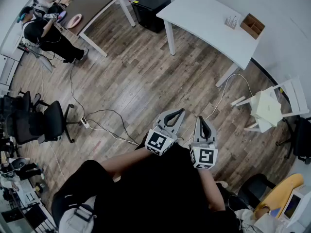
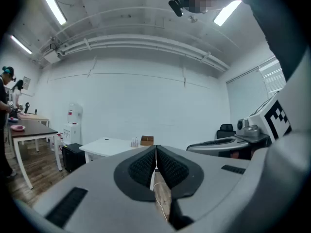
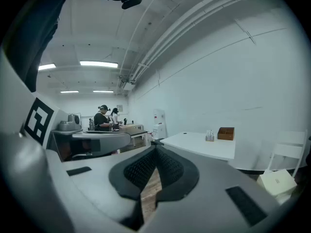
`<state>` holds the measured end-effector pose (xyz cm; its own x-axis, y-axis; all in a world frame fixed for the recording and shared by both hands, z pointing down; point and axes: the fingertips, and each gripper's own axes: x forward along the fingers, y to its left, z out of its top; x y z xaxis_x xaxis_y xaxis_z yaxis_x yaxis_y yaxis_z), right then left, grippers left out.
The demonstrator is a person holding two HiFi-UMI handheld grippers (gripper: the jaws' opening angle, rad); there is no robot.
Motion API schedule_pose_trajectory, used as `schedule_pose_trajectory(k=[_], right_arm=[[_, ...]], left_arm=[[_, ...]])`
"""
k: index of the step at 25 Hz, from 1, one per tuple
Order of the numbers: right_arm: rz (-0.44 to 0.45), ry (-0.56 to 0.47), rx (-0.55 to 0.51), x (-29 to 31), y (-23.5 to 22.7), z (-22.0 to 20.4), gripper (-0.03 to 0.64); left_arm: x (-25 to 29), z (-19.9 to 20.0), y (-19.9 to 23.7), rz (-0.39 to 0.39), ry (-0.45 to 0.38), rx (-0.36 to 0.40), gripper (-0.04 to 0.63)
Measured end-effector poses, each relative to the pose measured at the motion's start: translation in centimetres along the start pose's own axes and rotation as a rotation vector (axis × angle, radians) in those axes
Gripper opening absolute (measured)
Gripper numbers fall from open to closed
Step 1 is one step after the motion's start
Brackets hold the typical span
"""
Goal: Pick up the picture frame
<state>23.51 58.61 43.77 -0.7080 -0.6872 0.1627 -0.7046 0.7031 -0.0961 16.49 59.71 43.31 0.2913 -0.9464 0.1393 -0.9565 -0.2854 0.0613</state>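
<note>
No picture frame can be made out in any view. My left gripper (image 1: 181, 110) and right gripper (image 1: 200, 118) are held side by side close to my body, above the wooden floor (image 1: 141, 81). Both point roughly level toward a white table (image 1: 204, 23). The left gripper (image 2: 156, 147) has its pads pressed together with nothing between them. The right gripper (image 3: 155, 148) is likewise shut and empty. On the table's far corner stand a brown wooden box (image 1: 252, 25) and a small set of clear items (image 1: 232, 21). The brown wooden box (image 2: 146, 140) and brown wooden box (image 3: 226, 133) also show ahead of each gripper.
A black cabinet (image 1: 150, 9) stands left of the white table. A dark table (image 1: 95, 4) with people at it is at the far left. A white chair (image 1: 272, 108) lies at the right. Black office chairs (image 1: 41, 123) and floor cables (image 1: 104, 125) are at the left.
</note>
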Motion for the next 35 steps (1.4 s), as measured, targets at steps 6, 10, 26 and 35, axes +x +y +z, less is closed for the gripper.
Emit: schedule_pose_trajectory(k=[6,10,26,35], right_arm=[[0.038,-0.005,0.03,0.9,0.1,-0.4,0.034],[0.039,0.018,0.047,1.9,0.1,-1.4,0.035],[-0.059,0.088,-0.098,12.4,-3.4,-0.4,0.035],[0.017,0.155,-0.167,25.5,-1.6,1.1,0.035]], left_arm=[[0.0,-0.5,0.4,0.01,0.027,0.003,0.015],[-0.5,-1.2,1.5,0.034,0.038,-0.025,0.015],[8.3,0.1,9.0,-0.085,-0.017,-0.088,0.015],[14.2,1.3,19.3,-0.1,-0.027,-0.106,0.015]])
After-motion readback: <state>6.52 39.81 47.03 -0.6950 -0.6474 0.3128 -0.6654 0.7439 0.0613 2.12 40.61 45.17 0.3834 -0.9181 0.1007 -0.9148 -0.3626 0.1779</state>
